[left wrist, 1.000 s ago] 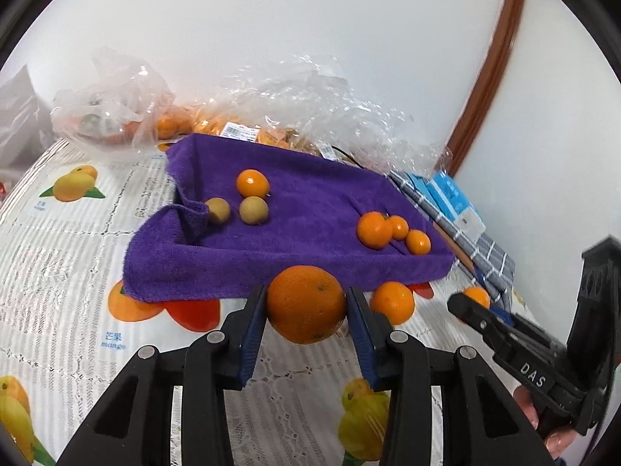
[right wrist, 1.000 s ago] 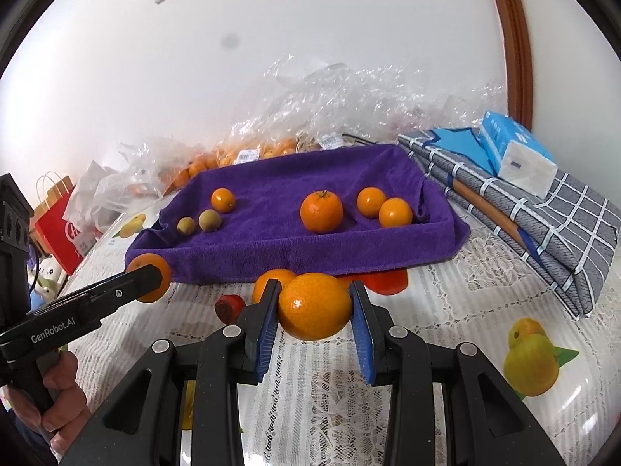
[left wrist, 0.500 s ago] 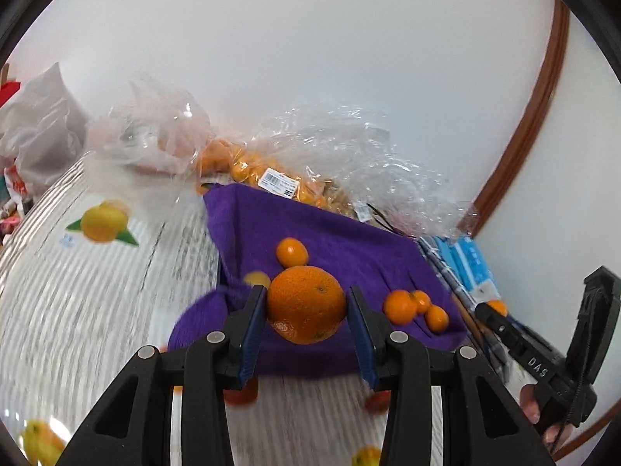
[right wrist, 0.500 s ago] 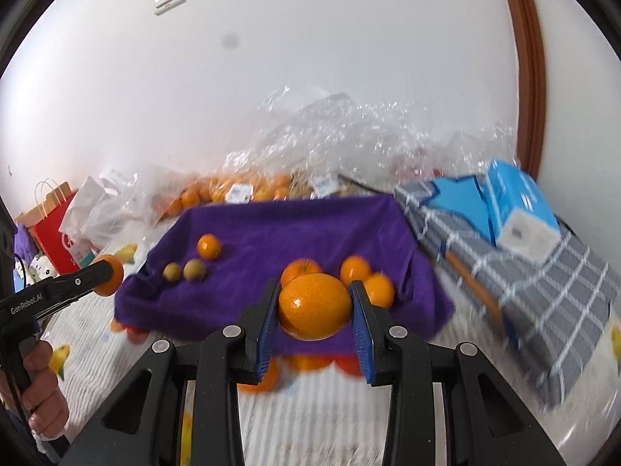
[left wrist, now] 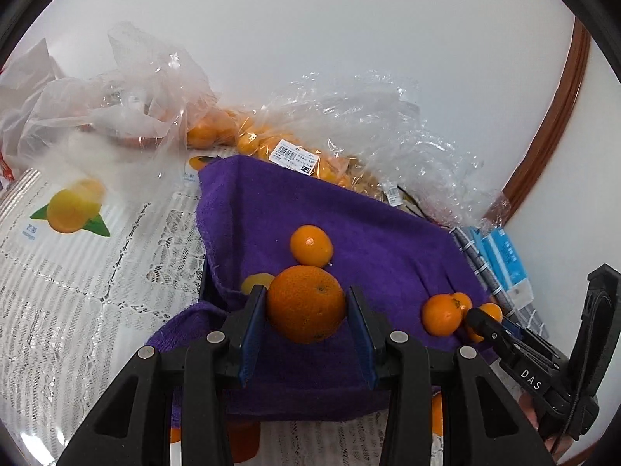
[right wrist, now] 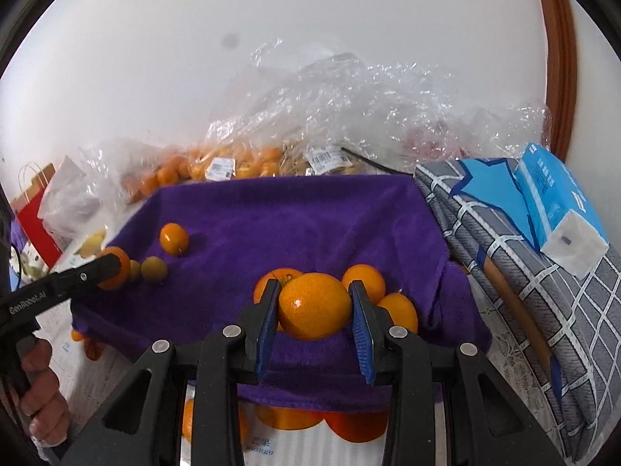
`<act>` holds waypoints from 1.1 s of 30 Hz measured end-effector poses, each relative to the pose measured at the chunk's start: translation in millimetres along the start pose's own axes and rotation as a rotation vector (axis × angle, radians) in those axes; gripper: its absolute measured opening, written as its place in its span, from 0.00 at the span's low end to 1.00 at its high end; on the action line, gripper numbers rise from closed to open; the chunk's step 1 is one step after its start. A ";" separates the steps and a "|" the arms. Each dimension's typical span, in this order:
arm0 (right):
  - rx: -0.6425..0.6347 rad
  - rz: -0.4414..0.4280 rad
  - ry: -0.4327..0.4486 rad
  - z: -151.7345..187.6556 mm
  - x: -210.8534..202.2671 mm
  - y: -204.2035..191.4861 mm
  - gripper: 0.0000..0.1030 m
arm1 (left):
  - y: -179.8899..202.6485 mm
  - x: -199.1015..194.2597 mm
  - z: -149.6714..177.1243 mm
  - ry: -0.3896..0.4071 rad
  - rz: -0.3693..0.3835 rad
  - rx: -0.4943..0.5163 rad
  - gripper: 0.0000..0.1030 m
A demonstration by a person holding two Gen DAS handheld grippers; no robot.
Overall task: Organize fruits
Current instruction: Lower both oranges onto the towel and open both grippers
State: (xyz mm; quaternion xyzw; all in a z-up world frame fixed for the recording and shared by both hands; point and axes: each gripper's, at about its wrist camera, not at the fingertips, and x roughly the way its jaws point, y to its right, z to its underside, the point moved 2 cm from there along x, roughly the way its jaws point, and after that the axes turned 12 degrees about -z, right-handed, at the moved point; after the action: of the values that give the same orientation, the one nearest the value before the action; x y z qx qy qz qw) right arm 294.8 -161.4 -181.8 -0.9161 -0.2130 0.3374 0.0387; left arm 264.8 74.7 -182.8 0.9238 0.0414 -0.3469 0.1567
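Observation:
My left gripper point(left wrist: 306, 306) is shut on a large orange point(left wrist: 306, 303) and holds it above the near left part of the purple towel point(left wrist: 368, 225). My right gripper point(right wrist: 314, 306) is shut on another orange point(right wrist: 314, 306) above the towel's near right part point(right wrist: 295, 217). On the towel lie a small orange point(left wrist: 311, 245) with a greenish fruit point(left wrist: 256, 282) beside it, and a cluster of oranges point(left wrist: 442, 314) at the right. In the right wrist view, oranges point(right wrist: 365, 279) lie just behind my held one, and greenish fruits point(right wrist: 154, 268) lie at the left.
Clear plastic bags of oranges point(left wrist: 268, 143) lie behind the towel by the wall. A folded checked cloth point(right wrist: 516, 256) with a blue tissue pack point(right wrist: 559, 202) lies to the right. A loose orange point(right wrist: 287, 417) sits on the fruit-print tablecloth point(left wrist: 77, 264) in front of the towel.
Both grippers have lifted their oranges off the tablecloth and moved forward over the purple towel, left over the left side, right over the right cluster.

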 end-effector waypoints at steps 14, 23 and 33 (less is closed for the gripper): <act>0.018 0.011 -0.021 4.6 1.4 5.1 0.36 | 8.2 8.0 2.3 -0.018 -0.041 0.052 0.38; 0.033 -0.018 -0.004 18.3 -20.2 -6.4 0.42 | 8.0 4.3 1.3 -0.008 -0.023 0.063 0.49; 0.121 -0.182 -0.069 47.6 -28.7 -27.2 0.47 | 0.2 0.4 -1.4 -0.003 0.003 0.022 0.51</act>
State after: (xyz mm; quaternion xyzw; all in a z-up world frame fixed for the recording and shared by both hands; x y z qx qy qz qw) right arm 235.1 -152.2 -195.4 -0.8769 -0.2758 0.3760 0.1170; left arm 266.0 74.9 -182.1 0.9250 0.0358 -0.3483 0.1473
